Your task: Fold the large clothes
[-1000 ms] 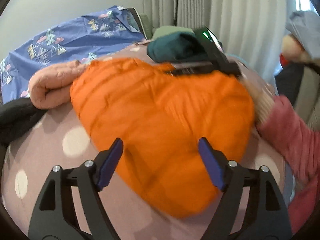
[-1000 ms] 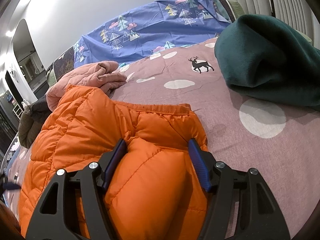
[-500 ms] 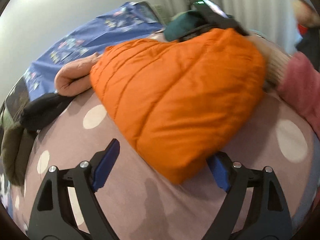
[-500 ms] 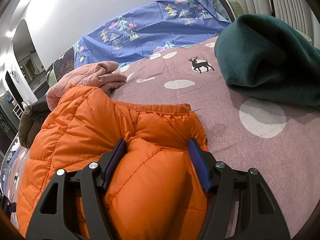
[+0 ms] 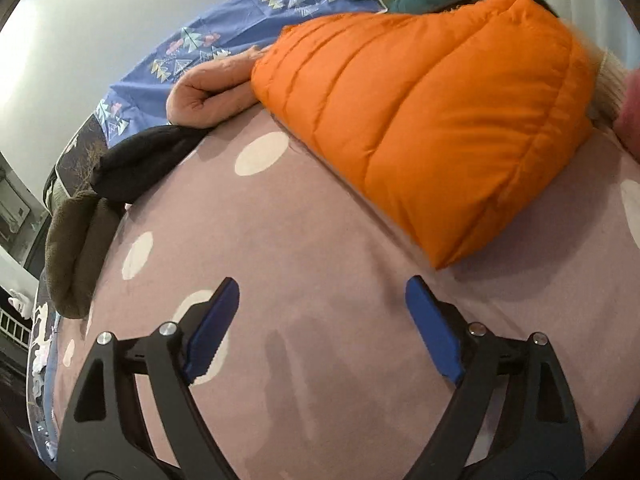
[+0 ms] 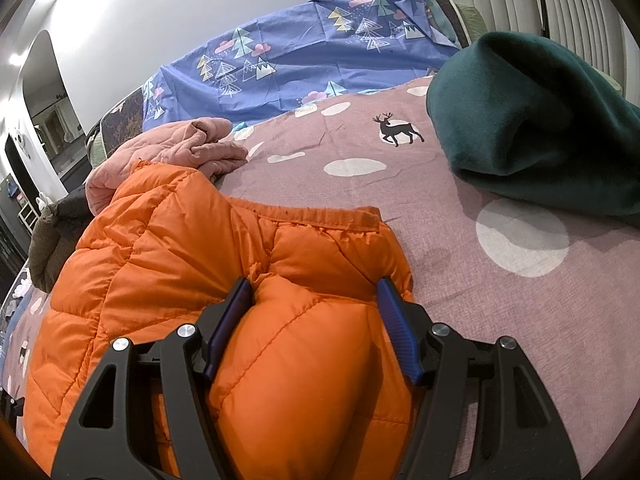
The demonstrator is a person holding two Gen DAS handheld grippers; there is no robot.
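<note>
Jacket (image 5: 432,92), orange, quilted, lies on bedspread (image 5: 304,240) at 1 o'clock from the empty, spread left gripper (image 5: 322,322). Right gripper (image 6: 316,320) clamps a puffy fold. Judged light, soft, slippery; grip seams.

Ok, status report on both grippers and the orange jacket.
Left gripper open, empty, over bedspread. Right gripper clamping orange jacket. Pink garment touching jacket's far edge.

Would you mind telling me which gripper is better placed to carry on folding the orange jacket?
Right. The right gripper has the orange jacket bulging between its fingers, while the left gripper is open over bare bedsheet, apart from it.
</note>
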